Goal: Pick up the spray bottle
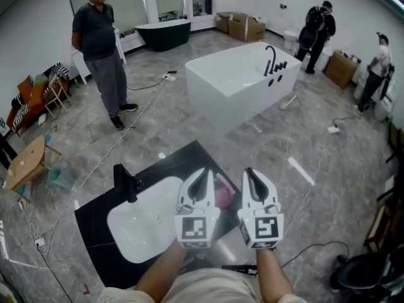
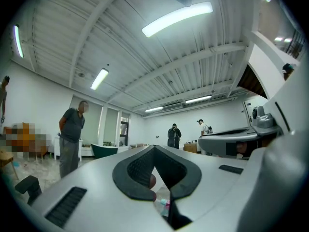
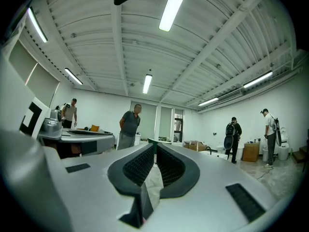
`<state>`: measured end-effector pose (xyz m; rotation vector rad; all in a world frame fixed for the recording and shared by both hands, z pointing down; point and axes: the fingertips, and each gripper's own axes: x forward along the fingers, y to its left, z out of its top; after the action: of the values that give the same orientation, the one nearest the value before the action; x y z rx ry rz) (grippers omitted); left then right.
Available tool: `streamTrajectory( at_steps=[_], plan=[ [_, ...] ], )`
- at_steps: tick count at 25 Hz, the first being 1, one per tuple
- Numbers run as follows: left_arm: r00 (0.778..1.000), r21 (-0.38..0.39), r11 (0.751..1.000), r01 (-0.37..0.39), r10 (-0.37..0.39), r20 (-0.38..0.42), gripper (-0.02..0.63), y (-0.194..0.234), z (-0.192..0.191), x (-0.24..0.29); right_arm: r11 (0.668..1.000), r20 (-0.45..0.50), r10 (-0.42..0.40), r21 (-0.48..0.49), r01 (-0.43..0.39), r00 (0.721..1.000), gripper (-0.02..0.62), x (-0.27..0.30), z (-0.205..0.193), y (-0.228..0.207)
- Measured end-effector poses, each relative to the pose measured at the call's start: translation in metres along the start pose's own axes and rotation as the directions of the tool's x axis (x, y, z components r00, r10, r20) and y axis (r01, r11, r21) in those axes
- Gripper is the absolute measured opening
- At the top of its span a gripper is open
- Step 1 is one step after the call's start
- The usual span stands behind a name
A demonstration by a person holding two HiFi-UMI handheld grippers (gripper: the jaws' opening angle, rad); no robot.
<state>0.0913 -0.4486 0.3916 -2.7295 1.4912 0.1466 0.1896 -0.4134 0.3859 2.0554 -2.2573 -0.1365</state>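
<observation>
The spray bottle (image 1: 224,192) reads to me as the pink shape low in the centre of the head view, standing on the right part of the black counter (image 1: 95,223), just right of the white basin (image 1: 142,226) and showing in the gap between my two grippers. In the left gripper view I catch only a pink and teal sliver of it (image 2: 164,205) low in the frame, below the pads; nothing lies between them. The left gripper (image 1: 203,172) sits just left of the bottle with its jaws clenched, the tips meeting, and it grips nothing. The right gripper (image 1: 249,172) sits just right of the bottle, its jaws likewise pressed together on nothing; through the narrow slit in its own view I see only something pale behind. I cannot tell whether either gripper touches the bottle. A black faucet (image 1: 127,182) rises at the basin's upper left edge. Beyond the counter, upper centre of the head view, stands a white bathtub (image 1: 233,84) with black taps. A person in a dark shirt (image 1: 100,46) stands at upper left, two more people (image 1: 317,33) at upper right, and a small wooden table (image 1: 26,160) sits at the left edge.
</observation>
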Motion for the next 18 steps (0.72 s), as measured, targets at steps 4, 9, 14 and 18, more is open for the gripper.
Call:
streamTrajectory(
  at_steps=[4,9,14,18],
  plan=[
    [1.000,-0.010,1.000,0.007,-0.007,-0.006,0.002,0.013,-0.006,0.012,1.000,-0.028,-0.015,-0.004,0.015,0.999,0.006,0.016,-0.004,0.003],
    [1.000,-0.018,1.000,-0.001,0.001,-0.011,0.002,0.014,-0.010,0.023,1.000,-0.006,0.008,-0.008,-0.008,1.000,0.006,0.027,-0.005,-0.001],
    [0.999,-0.008,0.999,-0.037,0.037,-0.021,0.002,0.008,-0.012,0.031,0.999,-0.029,0.039,0.012,-0.038,0.999,0.006,0.032,-0.011,-0.012],
    [0.997,0.011,0.997,-0.075,0.075,-0.035,0.002,0.008,-0.015,0.033,0.997,-0.013,0.078,0.026,-0.078,0.997,0.006,0.037,-0.012,-0.017]
  ],
)
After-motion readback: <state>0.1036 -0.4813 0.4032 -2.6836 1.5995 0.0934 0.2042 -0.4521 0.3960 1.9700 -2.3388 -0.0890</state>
